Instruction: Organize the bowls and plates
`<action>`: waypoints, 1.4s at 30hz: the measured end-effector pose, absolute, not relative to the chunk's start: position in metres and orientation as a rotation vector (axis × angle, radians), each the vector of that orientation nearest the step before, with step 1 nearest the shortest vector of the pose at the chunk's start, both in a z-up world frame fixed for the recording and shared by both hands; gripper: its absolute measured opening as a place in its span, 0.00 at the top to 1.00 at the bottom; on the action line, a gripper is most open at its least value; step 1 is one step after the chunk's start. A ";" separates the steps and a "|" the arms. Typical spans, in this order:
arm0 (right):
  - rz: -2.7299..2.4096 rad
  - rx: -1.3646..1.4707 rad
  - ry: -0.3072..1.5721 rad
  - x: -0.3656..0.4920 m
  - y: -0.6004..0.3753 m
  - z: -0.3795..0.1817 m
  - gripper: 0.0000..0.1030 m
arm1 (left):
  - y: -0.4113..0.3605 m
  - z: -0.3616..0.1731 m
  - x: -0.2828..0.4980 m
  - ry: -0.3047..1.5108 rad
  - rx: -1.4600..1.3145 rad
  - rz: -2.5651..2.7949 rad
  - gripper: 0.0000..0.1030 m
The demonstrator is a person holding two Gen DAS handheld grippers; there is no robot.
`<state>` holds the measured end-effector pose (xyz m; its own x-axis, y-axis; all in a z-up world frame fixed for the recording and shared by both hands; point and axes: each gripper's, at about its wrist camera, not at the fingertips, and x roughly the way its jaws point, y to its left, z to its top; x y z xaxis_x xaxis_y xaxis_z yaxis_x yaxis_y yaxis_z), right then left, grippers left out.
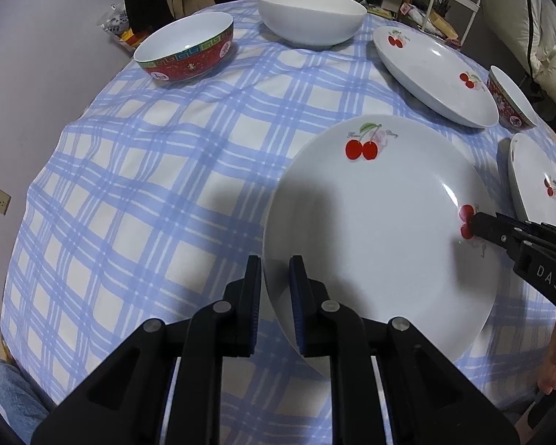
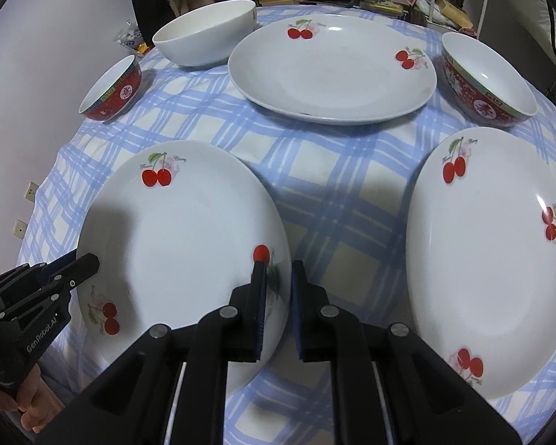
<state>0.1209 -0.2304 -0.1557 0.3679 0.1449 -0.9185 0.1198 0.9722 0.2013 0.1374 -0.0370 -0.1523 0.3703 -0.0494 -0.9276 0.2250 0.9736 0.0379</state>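
**Both grippers gripping one cherry plate by opposite edges**

The left gripper (image 1: 275, 272) is reaching down to the near-left rim of a white cherry plate (image 1: 381, 222), and its two fingers (image 1: 254, 296) are standing narrow with the rim running between them, one finger outside the plate and one over its inner slope. The right gripper (image 2: 279, 278) is doing the same on the opposite rim of that plate, its fingers (image 2: 258, 296) sitting narrow on the edge next to a printed cherry; in the left wrist view its black tip is showing at the plate's right edge. Whether the plate is resting on the tabletop (image 1: 129, 204) or lifted just off the blue-and-white checked cloth cannot be told.

Around it, other dishes are standing apart on the cloth. A second cherry plate (image 2: 493, 259) is lying to the right of the held one, with a strip of cloth between them. A larger cherry plate (image 2: 333, 74) is lying farther back, in the middle. A plain white bowl (image 2: 207, 37) is sitting behind and left of that plate, and a red patterned bowl (image 2: 111, 91) is sitting left of the white bowl near the cloth's edge. Another red patterned bowl (image 2: 489, 78) is sitting at the far right, just beside the larger plate.

A hand (image 2: 33, 404) is holding the left gripper's handle at the lower left of the right wrist view. Shelves of clutter are showing beyond the far edge.
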 end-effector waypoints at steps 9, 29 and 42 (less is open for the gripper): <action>-0.021 0.273 1.201 0.123 -0.234 -0.148 0.86 | -0.027 -0.135 0.132 1.126 0.165 -0.132 0.84; -0.051 0.347 1.039 0.159 -0.304 -0.072 0.45 | -0.048 -0.076 0.167 0.993 0.105 -0.092 0.60; -0.049 0.224 1.019 0.218 -0.333 -0.067 0.08 | -0.091 -0.068 0.231 0.940 0.095 -0.110 0.20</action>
<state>0.2176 -0.3329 -0.0670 0.5254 0.0634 -0.8485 0.1443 0.9761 0.1623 0.2308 -0.0907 -0.0678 0.5853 -0.0530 -0.8091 0.1359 0.9902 0.0335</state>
